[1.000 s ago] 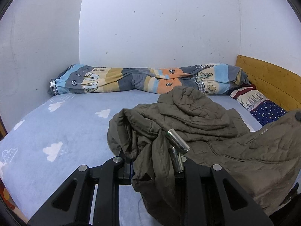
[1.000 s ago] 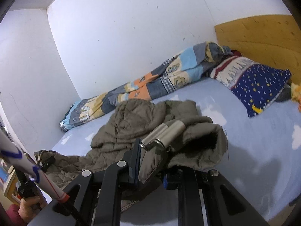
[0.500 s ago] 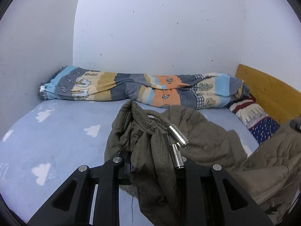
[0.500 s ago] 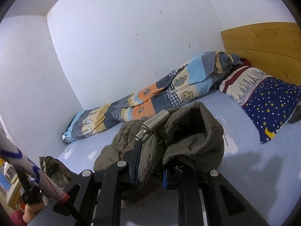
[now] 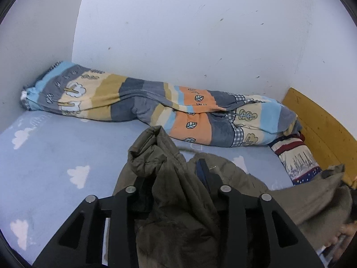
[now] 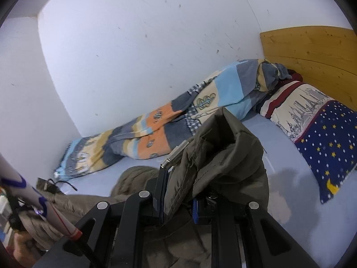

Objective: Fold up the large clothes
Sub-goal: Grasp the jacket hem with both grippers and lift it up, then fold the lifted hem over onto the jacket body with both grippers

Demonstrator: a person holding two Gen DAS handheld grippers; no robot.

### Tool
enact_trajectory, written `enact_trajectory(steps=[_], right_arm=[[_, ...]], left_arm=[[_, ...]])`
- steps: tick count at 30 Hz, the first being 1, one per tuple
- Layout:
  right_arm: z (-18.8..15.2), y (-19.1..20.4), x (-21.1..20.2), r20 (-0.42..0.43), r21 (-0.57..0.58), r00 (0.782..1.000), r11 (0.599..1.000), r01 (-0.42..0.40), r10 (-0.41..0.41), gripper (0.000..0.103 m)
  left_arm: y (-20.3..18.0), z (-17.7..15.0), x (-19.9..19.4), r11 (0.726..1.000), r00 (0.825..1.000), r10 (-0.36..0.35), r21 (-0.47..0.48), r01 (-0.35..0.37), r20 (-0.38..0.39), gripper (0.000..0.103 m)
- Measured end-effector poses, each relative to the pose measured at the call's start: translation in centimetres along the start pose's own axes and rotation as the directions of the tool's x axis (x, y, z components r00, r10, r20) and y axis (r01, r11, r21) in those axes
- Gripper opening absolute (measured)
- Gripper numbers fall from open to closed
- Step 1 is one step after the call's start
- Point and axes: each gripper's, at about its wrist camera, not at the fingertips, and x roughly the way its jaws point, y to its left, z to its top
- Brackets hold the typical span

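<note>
The olive quilted jacket point(image 5: 178, 212) hangs in a bunch over my left gripper point(image 5: 174, 185). Its jaws are opening: the fabric lies loosely between them and a gap shows beside the right finger point(image 5: 204, 176). In the right wrist view another part of the jacket point(image 6: 225, 156) stands up from my right gripper point(image 6: 178, 194), which is shut on it. A metal cord end point(image 6: 176, 155) sticks out beside the left finger point(image 6: 161, 187). The rest of the jacket trails between the two grippers over the bed.
A rolled patterned quilt point(image 5: 156, 107) lies along the far wall. A starred pillow point(image 6: 312, 134) sits by the wooden headboard point(image 6: 312, 51). The blue cloud-print sheet point(image 5: 55, 156) spreads to the left. A person's hand point(image 6: 22, 245) shows at the lower left.
Both grippers have carried the jacket toward the far wall and the quilt. The left jaws stand wider than before, and the metal cord ends have dropped out of the left view.
</note>
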Motion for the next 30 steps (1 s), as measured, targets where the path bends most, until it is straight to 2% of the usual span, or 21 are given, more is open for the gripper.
enact_trajectory(steps=[3, 5, 9, 10, 13, 17, 18, 21, 22, 26, 30], right_arm=[[0.9, -0.9, 4.1, -0.027, 0.011, 0.999, 0.999, 0.046, -0.045, 0.018], [1.3, -1.6, 6.6, -0.047, 0.020, 0.996, 0.997, 0.074, -0.073, 0.018], [1.4, -3.4, 11.8, -0.107, 0.052, 0.987, 0.991, 0.126, -0.120, 0.018], [1.2, -3.5, 12.6, -0.117, 0.047, 0.984, 0.989, 0.137, -0.131, 0.018], [0.6, -4.2, 15.3, -0.158, 0.043, 0.973, 0.983, 0.176, -0.168, 0.018], [0.3, -5.0, 18.1, -0.221, 0.080, 0.958, 0.975, 0.207, -0.185, 0.019], [0.4, -5.5, 18.2, -0.232, 0.122, 0.959, 0.973, 0.197, -0.165, 0.023], [1.1, -7.3, 17.9, -0.258, 0.307, 0.966, 0.946, 0.108, -0.026, 0.045], [1.4, -7.4, 17.4, -0.246, 0.324, 0.969, 0.941, 0.093, -0.011, 0.050], [3.4, -6.9, 13.4, -0.163, 0.302, 0.986, 0.953, 0.019, 0.032, 0.054], [2.2, -4.5, 9.7, -0.171, 0.161, 0.984, 0.986, -0.029, 0.057, 0.056]], left_arm=[[1.1, 1.0, 1.7, 1.000, 1.000, -0.021, -0.016, 0.021, -0.008, 0.043], [2.1, 1.6, 2.7, 0.998, 0.999, -0.048, -0.029, 0.048, -0.007, 0.043], [3.5, 1.9, 3.2, 0.998, 0.998, -0.054, -0.034, 0.055, 0.010, 0.045], [4.0, 2.0, 3.1, 0.999, 0.999, -0.038, -0.032, 0.039, 0.027, 0.049], [5.6, 2.3, 2.3, 0.999, 0.997, 0.001, -0.047, 0.002, 0.071, 0.050], [6.8, 2.1, 2.3, 0.998, 0.998, 0.021, -0.053, -0.019, 0.052, 0.050], [6.5, 1.8, 2.3, 0.999, 0.999, 0.015, -0.037, -0.014, 0.046, 0.050], [4.8, 1.1, 2.6, 0.999, 0.999, -0.032, 0.002, 0.032, 0.021, 0.050], [3.9, 0.7, 2.8, 0.998, 0.998, -0.055, 0.016, 0.055, 0.010, 0.050], [-0.5, -1.3, 3.5, 0.987, 0.990, -0.133, 0.083, 0.136, -0.041, 0.050], [-4.7, -4.4, 4.6, 0.970, 0.982, -0.164, 0.166, 0.177, -0.089, 0.050]])
